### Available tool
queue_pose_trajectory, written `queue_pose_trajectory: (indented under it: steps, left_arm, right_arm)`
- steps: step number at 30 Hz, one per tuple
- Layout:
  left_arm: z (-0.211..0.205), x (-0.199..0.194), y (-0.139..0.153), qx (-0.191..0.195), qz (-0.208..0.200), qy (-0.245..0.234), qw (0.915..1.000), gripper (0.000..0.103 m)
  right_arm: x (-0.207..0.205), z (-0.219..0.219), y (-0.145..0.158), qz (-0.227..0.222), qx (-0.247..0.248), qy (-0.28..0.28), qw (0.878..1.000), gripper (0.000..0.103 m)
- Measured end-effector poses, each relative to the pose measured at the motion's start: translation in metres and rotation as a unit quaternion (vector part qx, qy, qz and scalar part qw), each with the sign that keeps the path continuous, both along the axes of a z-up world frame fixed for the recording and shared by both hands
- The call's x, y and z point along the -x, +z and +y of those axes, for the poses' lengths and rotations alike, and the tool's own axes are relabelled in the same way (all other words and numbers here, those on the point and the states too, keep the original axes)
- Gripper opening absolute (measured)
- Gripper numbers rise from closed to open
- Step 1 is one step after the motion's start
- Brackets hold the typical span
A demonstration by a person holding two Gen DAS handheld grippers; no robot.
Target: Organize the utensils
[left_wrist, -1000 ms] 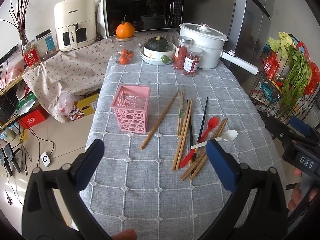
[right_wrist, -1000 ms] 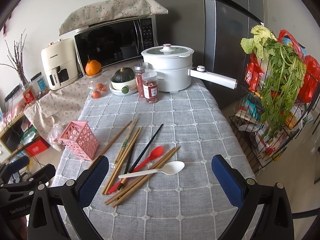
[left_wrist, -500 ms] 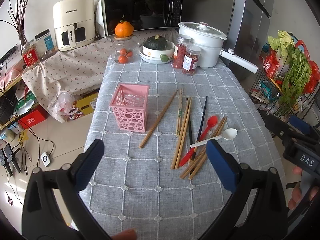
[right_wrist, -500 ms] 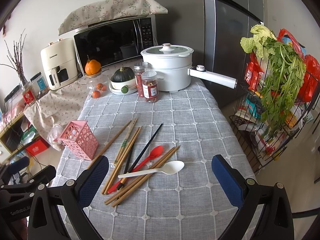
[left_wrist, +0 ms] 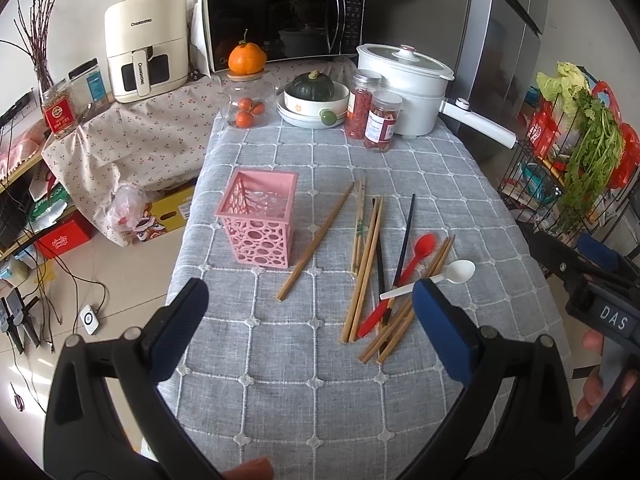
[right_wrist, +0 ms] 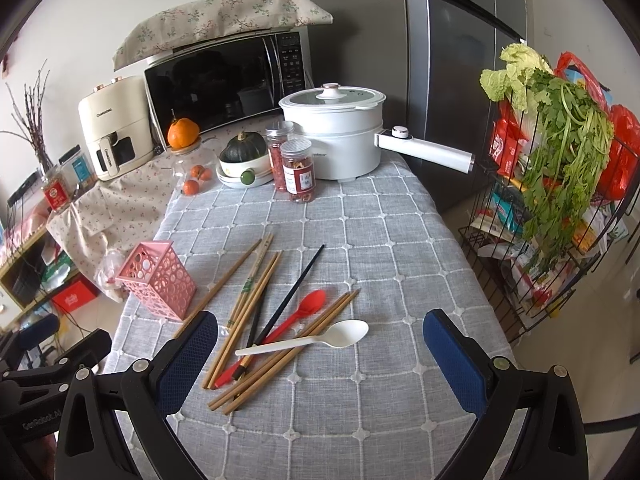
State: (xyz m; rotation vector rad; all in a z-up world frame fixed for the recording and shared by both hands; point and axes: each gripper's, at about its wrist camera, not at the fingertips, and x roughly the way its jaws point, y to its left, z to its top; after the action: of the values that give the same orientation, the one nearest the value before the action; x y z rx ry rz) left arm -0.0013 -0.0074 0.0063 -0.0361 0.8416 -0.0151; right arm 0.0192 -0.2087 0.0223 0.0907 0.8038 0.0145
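A pink perforated utensil holder [left_wrist: 260,220] [right_wrist: 158,284] stands upright and empty on the grey checked tablecloth. To its right lie several wooden chopsticks [left_wrist: 366,264] [right_wrist: 248,300], black chopsticks [left_wrist: 406,232] [right_wrist: 296,292], a red spoon [left_wrist: 404,272] [right_wrist: 296,316] and a white spoon [left_wrist: 434,278] [right_wrist: 312,340] in a loose pile. My left gripper [left_wrist: 308,328] is open and empty, above the cloth near the pile's front. My right gripper [right_wrist: 320,352] is open and empty, hovering over the white spoon.
At the back of the table stand a white pot [right_wrist: 336,132] with a long handle, two jars [right_wrist: 298,170], a bowl with a squash [right_wrist: 242,156] and a glass jar of oranges [left_wrist: 246,104]. A wire rack of greens [right_wrist: 552,184] stands at the right.
Both grippers have drifted slightly; the view of the table shifted a little. Nothing was picked up or moved.
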Motion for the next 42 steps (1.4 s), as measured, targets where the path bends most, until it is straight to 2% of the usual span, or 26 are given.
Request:
queue_pose_trajectory:
  steps: [3, 8, 12, 15, 18, 21, 24, 27, 30, 32, 39, 42]
  left_arm:
    - [-0.004, -0.008, 0.002, -0.005, 0.009, -0.019, 0.9998, 0.101]
    - [-0.013, -0.03, 0.005, 0.012, 0.042, -0.05, 0.9978, 0.101]
    - [-0.031, -0.052, 0.005, 0.0, 0.068, -0.084, 0.9942, 0.101]
    - [-0.04, -0.072, -0.002, 0.009, 0.096, -0.1, 0.9903, 0.101]
    - [-0.049, -0.094, -0.019, 0.025, 0.129, -0.114, 0.9848, 0.101]
    - [-0.06, -0.121, -0.04, 0.054, 0.169, -0.129, 0.9757, 0.087]
    - [-0.073, -0.149, -0.062, 0.094, 0.207, -0.139, 0.9639, 0.073]
    - [-0.09, -0.172, -0.079, 0.103, 0.22, -0.151, 0.9581, 0.059]
    - [-0.107, -0.191, -0.095, 0.084, 0.227, -0.162, 0.9566, 0.046]
    - [-0.116, -0.204, -0.106, 0.074, 0.235, -0.165, 0.9549, 0.037]
    - [-0.131, -0.227, -0.136, 0.04, 0.249, -0.148, 0.9564, 0.029]
    - [-0.13, -0.229, -0.137, 0.037, 0.241, -0.142, 0.9592, 0.017]
  right_arm:
    - [-0.009, -0.006, -0.005, 0.018, -0.011, -0.009, 1.0, 0.103]
    - [-0.03, -0.019, -0.003, 0.064, -0.036, -0.004, 0.997, 0.103]
    - [-0.054, -0.032, 0.002, 0.09, -0.068, -0.015, 0.993, 0.103]
    - [-0.073, -0.043, -0.004, 0.106, -0.077, -0.034, 0.991, 0.103]
    - [-0.082, -0.058, -0.024, 0.121, -0.084, -0.057, 0.987, 0.103]
    - [-0.092, -0.072, -0.054, 0.162, -0.086, -0.069, 0.981, 0.103]
    - [-0.101, -0.086, -0.07, 0.18, -0.095, -0.072, 0.976, 0.103]
    - [-0.108, -0.098, -0.08, 0.19, -0.119, -0.073, 0.972, 0.101]
    - [-0.112, -0.105, -0.09, 0.202, -0.153, -0.073, 0.965, 0.094]
    - [-0.115, -0.108, -0.098, 0.214, -0.166, -0.073, 0.96, 0.093]
    - [-0.124, -0.107, -0.122, 0.246, -0.198, -0.064, 0.947, 0.084]
    - [-0.126, -0.106, -0.128, 0.25, -0.2, -0.062, 0.945, 0.083]
